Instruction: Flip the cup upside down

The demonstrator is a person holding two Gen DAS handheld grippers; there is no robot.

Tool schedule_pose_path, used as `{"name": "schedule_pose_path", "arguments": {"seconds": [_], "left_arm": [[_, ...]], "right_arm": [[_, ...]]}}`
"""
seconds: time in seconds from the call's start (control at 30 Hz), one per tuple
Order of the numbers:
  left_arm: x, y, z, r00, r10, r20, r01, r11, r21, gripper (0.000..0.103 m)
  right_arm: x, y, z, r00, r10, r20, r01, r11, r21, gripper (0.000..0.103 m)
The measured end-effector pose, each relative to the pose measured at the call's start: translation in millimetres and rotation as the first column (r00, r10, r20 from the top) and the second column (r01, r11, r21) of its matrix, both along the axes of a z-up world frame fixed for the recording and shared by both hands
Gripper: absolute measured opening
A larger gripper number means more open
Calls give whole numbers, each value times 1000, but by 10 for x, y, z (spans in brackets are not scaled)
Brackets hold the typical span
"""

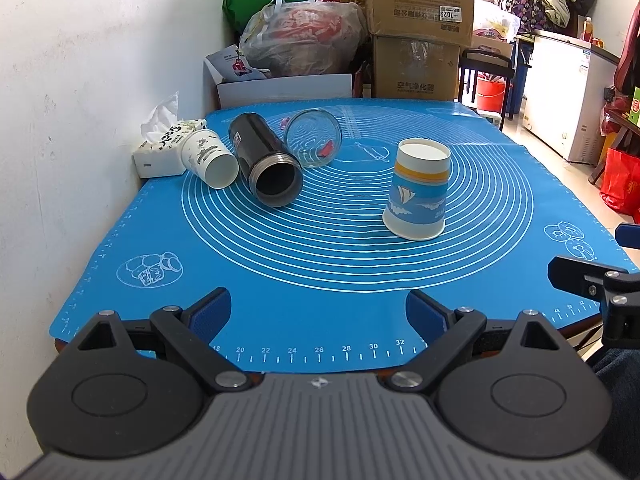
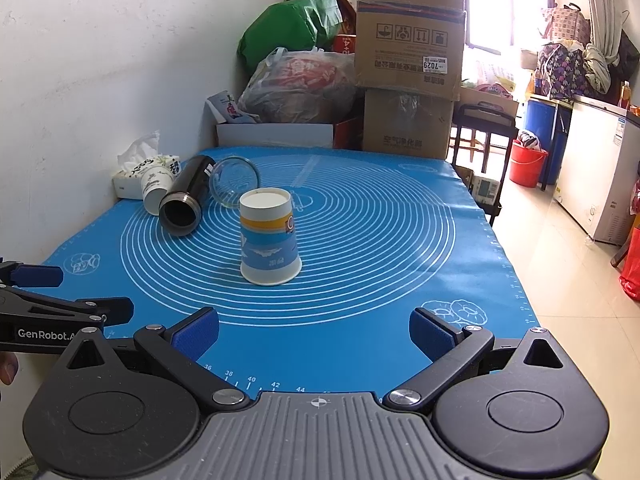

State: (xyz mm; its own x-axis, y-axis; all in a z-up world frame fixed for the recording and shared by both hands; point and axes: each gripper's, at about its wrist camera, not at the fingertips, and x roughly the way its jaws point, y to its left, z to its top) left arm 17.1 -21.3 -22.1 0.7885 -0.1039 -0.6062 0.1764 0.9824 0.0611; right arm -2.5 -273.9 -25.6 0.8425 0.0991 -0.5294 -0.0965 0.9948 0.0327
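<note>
Left tongs (image 1: pixel 318 314), right tongs (image 2: pixel 314 332) spread, empty; paper cup (image 2: pixel 270 236) upside down on mat (image 2: pixel 380 240), axis vertical

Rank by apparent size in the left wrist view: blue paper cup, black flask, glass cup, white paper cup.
1. black flask
2. blue paper cup, close to the flask; nearer the camera, so unsure
3. glass cup and white paper cup look alike

White wall (image 2: pixel 100 60) on the left, stacked cardboard boxes (image 2: pixel 410 52) behind, bright window (image 2: pixel 512 4) beyond, pale tiled floor (image 2: pixel 560 280) gleaming right.
</note>
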Motion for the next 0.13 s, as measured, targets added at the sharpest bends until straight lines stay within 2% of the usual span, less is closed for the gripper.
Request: {"name": "schedule_pose_path", "arguments": {"seconds": [0.13], "left_arm": [[10, -8, -4, 1000, 1, -2, -1, 1000, 4, 94]], "right_arm": [[1, -5, -2, 1000, -1, -2, 1, 1000, 3, 103]]}}
